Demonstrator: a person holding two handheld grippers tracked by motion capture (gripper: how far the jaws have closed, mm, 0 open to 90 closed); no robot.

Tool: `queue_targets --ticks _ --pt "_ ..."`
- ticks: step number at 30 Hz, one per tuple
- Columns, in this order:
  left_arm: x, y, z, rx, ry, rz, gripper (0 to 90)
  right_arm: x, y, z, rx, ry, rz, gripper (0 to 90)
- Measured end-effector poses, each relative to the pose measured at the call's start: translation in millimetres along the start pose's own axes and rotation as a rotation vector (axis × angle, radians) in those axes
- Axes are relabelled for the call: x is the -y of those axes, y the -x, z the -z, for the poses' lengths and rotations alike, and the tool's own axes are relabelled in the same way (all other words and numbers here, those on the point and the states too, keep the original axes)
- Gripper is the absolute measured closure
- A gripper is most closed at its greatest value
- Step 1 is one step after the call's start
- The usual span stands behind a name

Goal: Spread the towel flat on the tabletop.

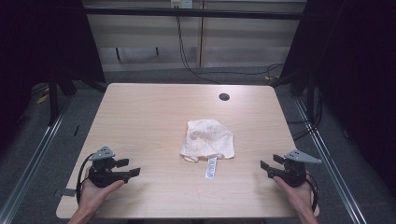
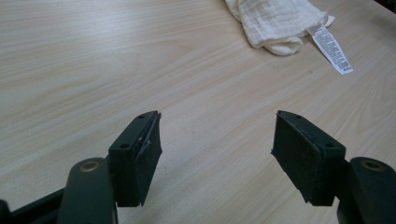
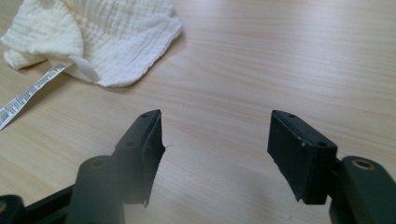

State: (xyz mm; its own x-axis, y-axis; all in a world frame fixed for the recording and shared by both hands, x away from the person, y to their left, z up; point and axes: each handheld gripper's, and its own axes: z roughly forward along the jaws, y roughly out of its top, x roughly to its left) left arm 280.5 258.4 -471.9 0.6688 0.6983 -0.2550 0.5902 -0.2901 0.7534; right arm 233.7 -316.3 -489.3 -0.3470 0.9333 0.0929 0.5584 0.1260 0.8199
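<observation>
A crumpled cream muslin cloth (image 1: pixel 208 138) lies near the middle of the wooden table (image 1: pixel 140 112), with a white printed care label (image 1: pixel 211 168) sticking out toward the front edge. In the left gripper view the cloth (image 2: pixel 275 21) and its label (image 2: pixel 332 49) sit at the top right; in the right gripper view the cloth (image 3: pixel 102 37) is at the top left with the label (image 3: pixel 25 95) trailing left. My left gripper (image 1: pixel 128 167) rests at the front left, open, with nothing between its jaws (image 2: pixel 215 149). My right gripper (image 1: pixel 267 169) rests at the front right, also open and holding nothing (image 3: pixel 215 149).
A dark round hole (image 1: pixel 224 97) is set in the table near its far edge. Cables (image 1: pixel 187 56) run over the floor behind the table. Metal rails (image 1: pixel 32 154) flank the table on both sides.
</observation>
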Motion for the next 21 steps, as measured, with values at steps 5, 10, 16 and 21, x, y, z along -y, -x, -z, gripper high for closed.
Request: queue_targets --ticks 5,10,16,21 --pt "-0.5 1.2 -3.8 0.040 -0.002 0.018 38.2 2.7 -1.6 -3.0 -0.044 -0.074 -0.047 30.0" --pt "-2.4 3.5 -8.8 0.056 -0.016 0.004 33.5 0.5 -5.9 1.7 -0.088 -0.036 -0.028 36.7" --pt "-2.6 8.0 -2.6 0.091 0.033 0.022 32.8 -0.6 -18.2 -1.9 -0.115 -0.074 0.030 40.8" --pt "-1.7 11.5 1.0 0.068 0.027 -0.024 34.7 -9.0 -34.5 -3.3 -0.177 -0.022 0.046 40.5"
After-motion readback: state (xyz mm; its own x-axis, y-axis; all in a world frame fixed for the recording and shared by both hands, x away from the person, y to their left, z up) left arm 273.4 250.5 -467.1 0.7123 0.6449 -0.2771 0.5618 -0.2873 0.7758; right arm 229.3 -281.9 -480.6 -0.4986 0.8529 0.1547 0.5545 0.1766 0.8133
